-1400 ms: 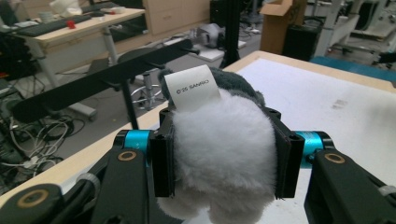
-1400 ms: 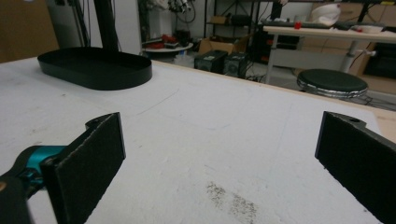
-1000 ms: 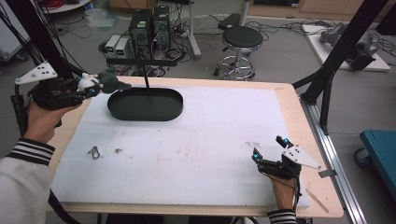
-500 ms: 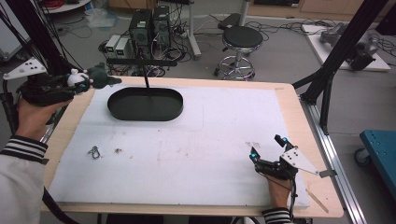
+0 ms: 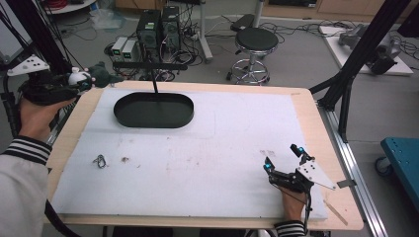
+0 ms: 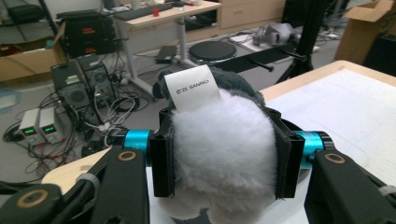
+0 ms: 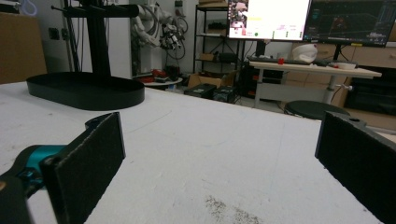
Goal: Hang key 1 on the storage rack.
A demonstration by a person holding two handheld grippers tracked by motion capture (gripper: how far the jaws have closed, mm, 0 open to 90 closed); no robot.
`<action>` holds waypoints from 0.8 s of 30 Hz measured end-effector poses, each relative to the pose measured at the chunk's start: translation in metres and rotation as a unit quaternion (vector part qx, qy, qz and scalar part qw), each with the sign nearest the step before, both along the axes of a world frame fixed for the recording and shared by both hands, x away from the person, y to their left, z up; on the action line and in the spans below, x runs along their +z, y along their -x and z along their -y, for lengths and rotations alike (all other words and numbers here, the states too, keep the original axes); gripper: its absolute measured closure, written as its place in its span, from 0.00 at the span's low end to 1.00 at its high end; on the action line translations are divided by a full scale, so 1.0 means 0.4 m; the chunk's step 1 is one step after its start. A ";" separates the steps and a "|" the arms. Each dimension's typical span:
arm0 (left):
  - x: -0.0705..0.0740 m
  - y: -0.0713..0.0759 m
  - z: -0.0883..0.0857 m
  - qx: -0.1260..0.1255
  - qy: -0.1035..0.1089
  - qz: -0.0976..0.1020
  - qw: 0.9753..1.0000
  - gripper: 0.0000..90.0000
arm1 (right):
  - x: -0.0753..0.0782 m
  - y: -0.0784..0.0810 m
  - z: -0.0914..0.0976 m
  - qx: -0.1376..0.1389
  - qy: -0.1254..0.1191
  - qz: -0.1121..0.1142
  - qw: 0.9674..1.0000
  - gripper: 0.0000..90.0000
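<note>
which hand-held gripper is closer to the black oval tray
Left. The left hand-held gripper, clamped on a plush toy, hangs just off the black oval tray's far left end. The right hand-held gripper rests open at the table's near right corner, well away.

My left tongs (image 5: pixel 86 81) sit off the table's ten o'clock corner, above its edge, with the grey-and-white plush toy (image 6: pixel 224 140) between the pads. The black oval metal tray (image 5: pixel 153 109) lies on the white foam sheet (image 5: pixel 207 163) at eleven o'clock, just right of that toy, and a black post (image 5: pixel 154 84) rises at its far rim. The small metal clip (image 5: pixel 99 161) lies on the sheet at eight o'clock, well before the tray. My right tongs (image 5: pixel 281 160) rest on the sheet at four o'clock, well apart from everything. Behind the table, at twelve o'clock, the round black stool (image 5: pixel 254 39) stands on the floor.
</note>
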State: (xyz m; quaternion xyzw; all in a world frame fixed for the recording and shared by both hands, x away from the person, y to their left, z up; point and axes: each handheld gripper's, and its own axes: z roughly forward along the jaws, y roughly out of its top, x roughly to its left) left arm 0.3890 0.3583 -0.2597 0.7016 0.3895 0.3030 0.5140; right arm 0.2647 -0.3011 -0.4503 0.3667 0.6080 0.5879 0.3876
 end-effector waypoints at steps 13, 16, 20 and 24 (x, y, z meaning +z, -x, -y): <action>-0.004 -0.051 0.004 0.040 -0.010 -0.002 0.999 0.59 | -0.001 0.003 -0.007 -0.001 0.007 -0.002 1.000 0.01; -0.005 -0.061 0.008 0.043 -0.005 -0.003 0.999 0.59 | -0.001 0.002 -0.006 0.002 0.009 0.002 1.000 0.01; 0.001 -0.070 0.020 0.041 -0.008 -0.003 0.999 0.59 | -0.002 0.001 -0.008 0.008 0.010 0.001 1.000 0.01; 0.008 -0.079 0.032 0.038 -0.011 0.000 0.999 0.59 | -0.002 0.001 -0.010 0.012 0.010 -0.001 1.000 0.01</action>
